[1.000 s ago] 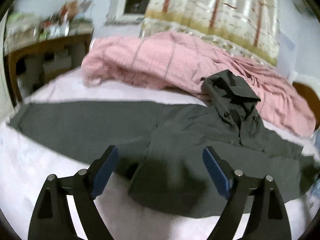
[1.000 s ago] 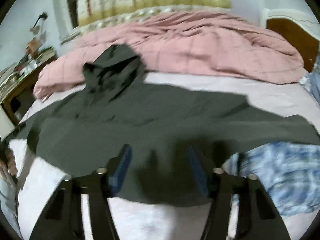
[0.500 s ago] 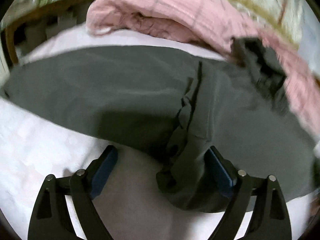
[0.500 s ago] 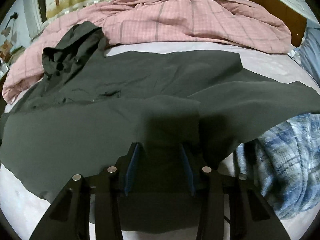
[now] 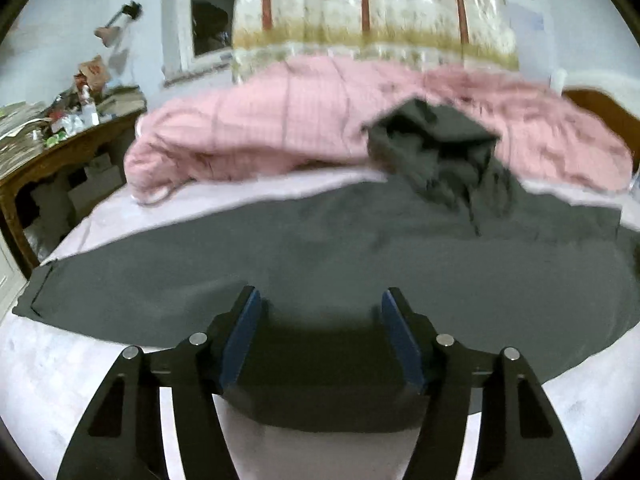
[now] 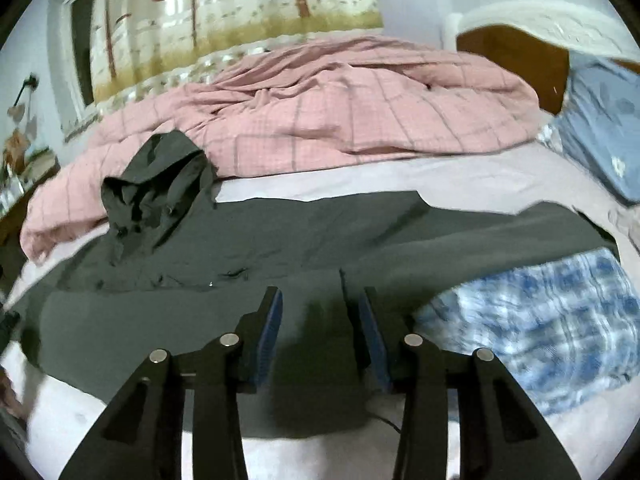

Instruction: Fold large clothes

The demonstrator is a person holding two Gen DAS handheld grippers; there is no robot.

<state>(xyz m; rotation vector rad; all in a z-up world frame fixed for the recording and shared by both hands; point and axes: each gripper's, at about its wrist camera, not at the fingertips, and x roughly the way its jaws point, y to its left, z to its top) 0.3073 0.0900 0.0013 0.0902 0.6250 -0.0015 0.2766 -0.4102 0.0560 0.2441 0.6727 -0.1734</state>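
Observation:
A large dark grey hooded jacket [image 5: 360, 248] lies spread flat across the bed, hood [image 5: 432, 144] resting against the pink quilt. It also shows in the right wrist view [image 6: 280, 240], hood [image 6: 156, 184] at the left. My left gripper [image 5: 320, 312] is open, its blue-padded fingers straddling the jacket's near hem. My right gripper [image 6: 318, 312] is open, jaws narrower, with the near edge of the jacket between the fingers. Neither is closed on the fabric.
A rumpled pink checked quilt [image 5: 300, 120] lies along the back of the bed. A blue-and-white patterned cloth [image 6: 540, 328] lies at the right beside the jacket. A blue pillow [image 6: 604, 120] and wooden headboard [image 6: 512, 60] are far right. A cluttered wooden desk [image 5: 52, 140] stands left.
The left gripper has narrowed its opening and now sits over a smooth hem, where a bunched fold lay before. The right gripper stays over the near edge; both views have tilted up.

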